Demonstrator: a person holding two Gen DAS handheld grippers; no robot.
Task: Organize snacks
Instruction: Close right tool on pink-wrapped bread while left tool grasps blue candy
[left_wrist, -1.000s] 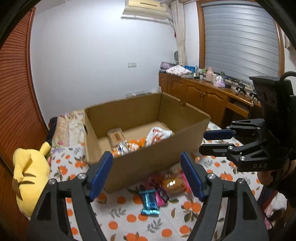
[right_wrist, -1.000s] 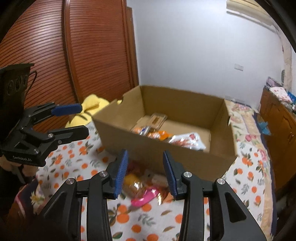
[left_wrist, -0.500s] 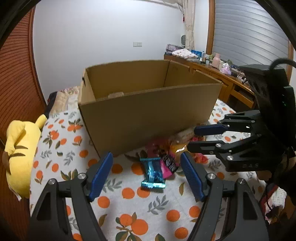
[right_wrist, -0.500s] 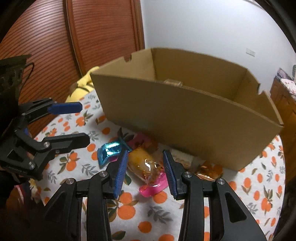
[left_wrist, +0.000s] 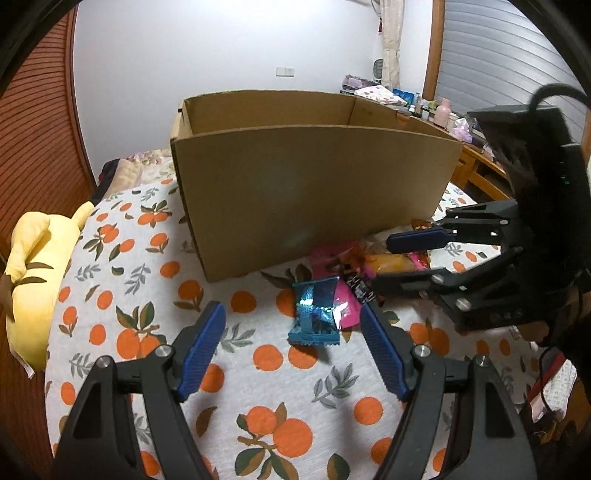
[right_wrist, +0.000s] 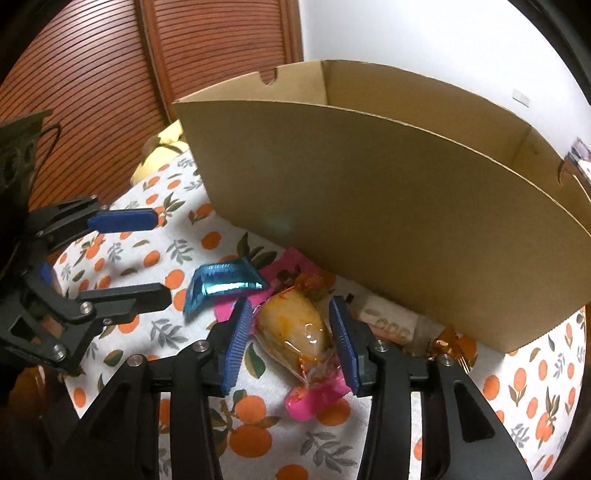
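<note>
Both grippers open, the right gripper (right_wrist: 291, 339) straddles the soft, slippery, crushable yellow snack packet (right_wrist: 291, 328), best pinched mid-body.

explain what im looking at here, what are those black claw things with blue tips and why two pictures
Each is a hand-held gripper that a person carries, with a camera looking along its fingers, so each picture is one gripper's view. The left hand-held gripper is open, facing a blue foil snack. The right hand-held gripper is open around a clear-wrapped orange snack, not squeezing it yet. Both snacks lie on an orange-print cloth before a cardboard box. Nothing is held.
</note>
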